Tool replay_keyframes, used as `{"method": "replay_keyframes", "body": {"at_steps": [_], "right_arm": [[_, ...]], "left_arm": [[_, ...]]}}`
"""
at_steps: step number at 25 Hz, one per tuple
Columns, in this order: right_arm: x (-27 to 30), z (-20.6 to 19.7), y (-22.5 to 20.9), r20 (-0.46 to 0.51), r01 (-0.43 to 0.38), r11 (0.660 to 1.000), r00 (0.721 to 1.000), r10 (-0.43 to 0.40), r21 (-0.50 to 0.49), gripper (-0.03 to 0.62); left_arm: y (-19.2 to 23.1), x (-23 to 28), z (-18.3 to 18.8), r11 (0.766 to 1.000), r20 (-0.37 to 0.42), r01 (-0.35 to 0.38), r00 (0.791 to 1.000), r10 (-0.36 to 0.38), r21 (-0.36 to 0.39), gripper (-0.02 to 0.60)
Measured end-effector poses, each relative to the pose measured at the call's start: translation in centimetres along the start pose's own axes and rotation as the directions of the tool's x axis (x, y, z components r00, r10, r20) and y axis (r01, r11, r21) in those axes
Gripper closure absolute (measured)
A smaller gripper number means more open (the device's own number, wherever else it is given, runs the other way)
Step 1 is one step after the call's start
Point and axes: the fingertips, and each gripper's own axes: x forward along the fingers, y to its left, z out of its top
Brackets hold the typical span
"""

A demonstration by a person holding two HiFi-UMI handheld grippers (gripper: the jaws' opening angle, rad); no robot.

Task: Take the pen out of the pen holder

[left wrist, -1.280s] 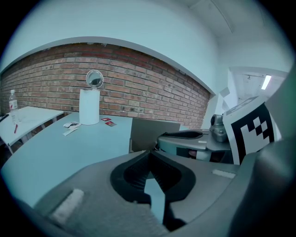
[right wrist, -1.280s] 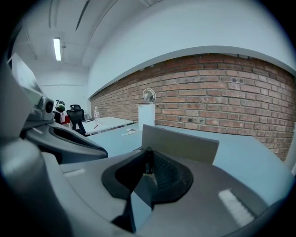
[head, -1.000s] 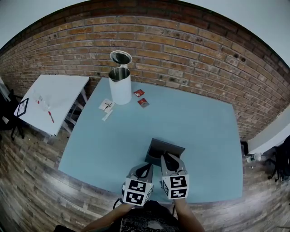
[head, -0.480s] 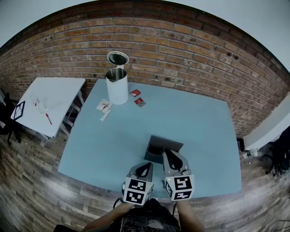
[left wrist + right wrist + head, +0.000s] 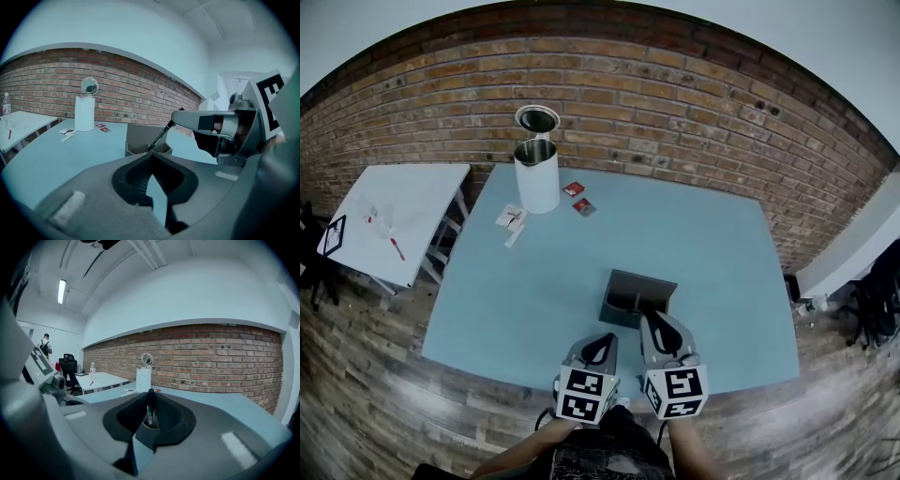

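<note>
The grey pen holder (image 5: 637,296) stands on the light blue table (image 5: 534,300), just ahead of both grippers. My right gripper (image 5: 655,320) is shut on a black pen (image 5: 160,136) near its upper end. The pen slants down, and its lower tip sits at the rim of the pen holder (image 5: 138,137). In the right gripper view the pen (image 5: 150,409) stands upright between the jaws of my right gripper (image 5: 150,398). My left gripper (image 5: 602,340) hangs beside it at the holder's near left corner. It is shut with nothing between its jaws (image 5: 150,157).
At the table's far left stands a white cylinder (image 5: 535,176) with its round lid up. Red packets (image 5: 578,198) and white packets (image 5: 513,221) lie beside it. A white side table (image 5: 394,216) stands at the left, and a brick wall (image 5: 675,103) runs behind.
My right gripper has drawn back from over the holder towards the near edge, taking the pen with it. The left gripper has barely moved.
</note>
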Motion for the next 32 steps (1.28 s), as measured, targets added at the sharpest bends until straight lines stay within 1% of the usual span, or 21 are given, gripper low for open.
{"method": "replay_keyframes", "body": {"at_steps": [5, 15, 21, 32], "right_arm": [[-1.3, -1.0, 0.8, -0.011, 0.020, 1.000, 1.000, -0.020, 0.011, 0.545], [-3.6, -2.7, 2.2, -0.037, 0.051, 0.998, 0.998, -0.050, 0.037, 0.545], [-4.9, -4.2, 3.0, -0.055, 0.062, 0.997, 0.997, -0.059, 0.052, 0.545], [-7.1, -6.0, 3.5, -0.087, 0.078, 0.995, 0.994, -0.072, 0.061, 0.545]], "left_arm": [[0.0, -1.1, 0.2, 1.000, 0.022, 0.004, 1.000, -0.004, 0.012, 0.584], [-1.4, -2.8, 0.0, 0.998, 0.052, 0.051, 0.997, -0.053, 0.031, 0.583], [-2.2, -3.9, -0.8, 0.997, 0.047, 0.059, 0.997, -0.062, 0.053, 0.583], [-4.0, -4.7, -1.9, 0.994, 0.049, 0.092, 0.994, -0.094, 0.053, 0.583]]}}
